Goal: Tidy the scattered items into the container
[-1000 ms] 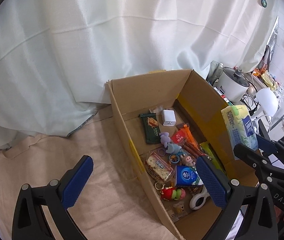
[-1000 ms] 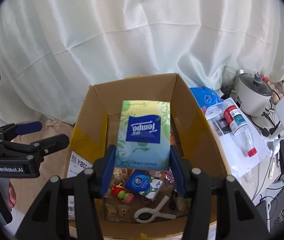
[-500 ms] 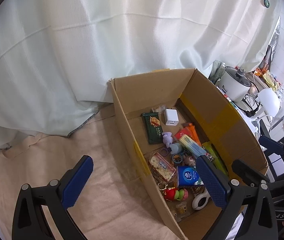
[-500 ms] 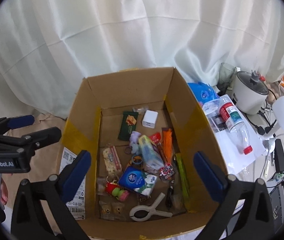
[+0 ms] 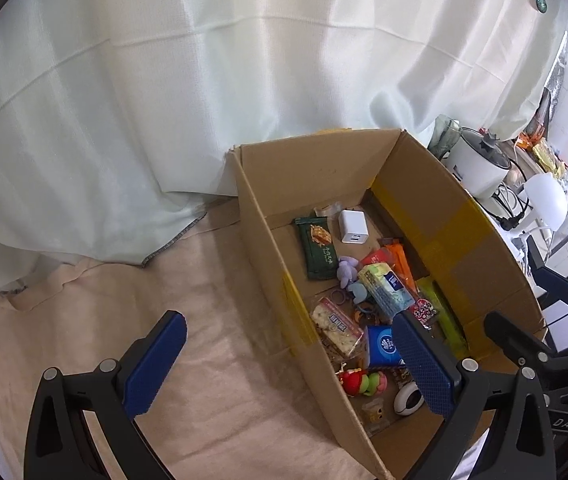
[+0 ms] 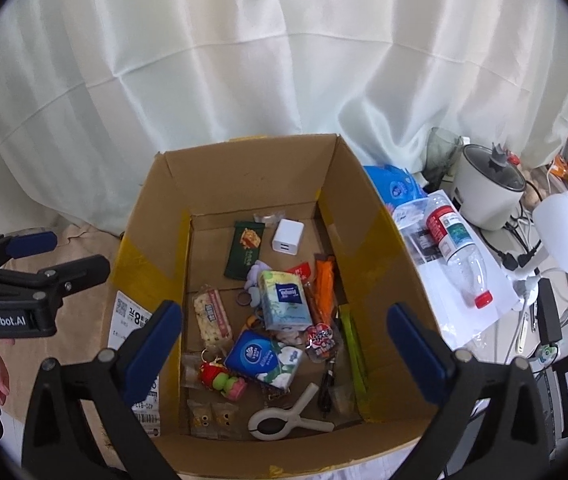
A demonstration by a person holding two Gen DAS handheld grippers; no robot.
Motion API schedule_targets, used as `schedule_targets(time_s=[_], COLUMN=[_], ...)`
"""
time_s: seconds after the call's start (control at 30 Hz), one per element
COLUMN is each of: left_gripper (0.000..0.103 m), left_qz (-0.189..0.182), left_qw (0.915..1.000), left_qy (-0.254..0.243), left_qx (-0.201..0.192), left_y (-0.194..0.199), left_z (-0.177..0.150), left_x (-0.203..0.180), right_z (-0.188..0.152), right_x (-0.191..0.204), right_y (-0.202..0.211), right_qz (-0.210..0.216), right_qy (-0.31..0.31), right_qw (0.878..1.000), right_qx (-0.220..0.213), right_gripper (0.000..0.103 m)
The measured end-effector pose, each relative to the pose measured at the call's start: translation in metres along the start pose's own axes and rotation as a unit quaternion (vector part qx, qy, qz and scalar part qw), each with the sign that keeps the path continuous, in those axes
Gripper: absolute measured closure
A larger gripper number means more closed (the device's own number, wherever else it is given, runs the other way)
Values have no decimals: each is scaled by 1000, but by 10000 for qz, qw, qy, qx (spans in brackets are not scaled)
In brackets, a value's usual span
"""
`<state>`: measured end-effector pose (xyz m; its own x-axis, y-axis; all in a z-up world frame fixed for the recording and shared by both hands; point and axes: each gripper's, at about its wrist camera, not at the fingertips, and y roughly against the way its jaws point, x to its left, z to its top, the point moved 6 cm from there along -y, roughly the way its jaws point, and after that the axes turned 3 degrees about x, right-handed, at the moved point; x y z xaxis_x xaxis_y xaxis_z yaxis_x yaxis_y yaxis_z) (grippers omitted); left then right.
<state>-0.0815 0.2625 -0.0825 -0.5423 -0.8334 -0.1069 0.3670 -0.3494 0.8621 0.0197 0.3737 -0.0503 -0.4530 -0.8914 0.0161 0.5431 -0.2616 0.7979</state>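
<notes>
From the left wrist view, the left gripper (image 5: 289,358) has its jaws spread wide and grasps nothing; one blue pad hangs over the beige cloth (image 5: 220,344), the other over the near end of the cardboard box (image 5: 435,208). The box stands open on the cloth before a white curtain (image 5: 204,80). On its floor, at the far end, lie a green snack packet (image 5: 317,246) and a white charger block (image 5: 352,232) just beside it. The green-and-blue tissue pack (image 5: 385,289) lies nearer, in the middle of the heap, resting on a purple toy (image 5: 347,270) and an orange packet (image 5: 401,262). Nearer still are a nougat bar in clear wrap (image 5: 335,326), a blue tissue pack (image 5: 381,346), a red-and-green plush charm (image 5: 361,382) and a white clip (image 5: 407,398). The right gripper (image 5: 539,312) shows at the right edge, beside the box wall. A white rice cooker (image 5: 479,160) stands far right.

From the right wrist view, the right gripper (image 6: 284,340) hangs over the box (image 6: 252,168) with jaws released wide, empty. Between its pads, the tissue pack (image 6: 285,300) lies flat in the middle of the box floor, label up, touching the orange packet (image 6: 323,284) on its right. The blue tissue pack (image 6: 262,360) lies just nearer, the white clip (image 6: 284,416) at the near wall. The left gripper (image 6: 50,256) is outside the box's left wall. A plastic bottle with a red cap (image 6: 455,248) lies on white paper to the right of the box.
</notes>
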Motion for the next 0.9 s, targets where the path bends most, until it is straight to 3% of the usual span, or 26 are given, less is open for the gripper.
schedule_targets(time_s=[0.2,0.3,0.47,0.67,0.9], left_gripper=[0,0,0,0,0], left_qz=[159,480,782,1334,1641], left_qw=[9996,9983,9953,9870,9760], left_qy=[202,198,480,783,1310], left_qx=[-84,-245,-322,-445,-584], left_y=[11,25,51,82,118], left_z=[-4,-9,-21,-42,-73], left_x=[22,43,91,151,201], right_z=[8,13,25,33,29], right_x=[15,33,85,140,184], right_y=[8,12,27,39,45], right_qz=[-51,-39,128,479,736], right_qy=[114,107,380,508,796], right_qw=[9999,9999,9992,9976,9941], right_qx=[-39,70,-50,-15,50], right_gripper=[0,0,0,0,0])
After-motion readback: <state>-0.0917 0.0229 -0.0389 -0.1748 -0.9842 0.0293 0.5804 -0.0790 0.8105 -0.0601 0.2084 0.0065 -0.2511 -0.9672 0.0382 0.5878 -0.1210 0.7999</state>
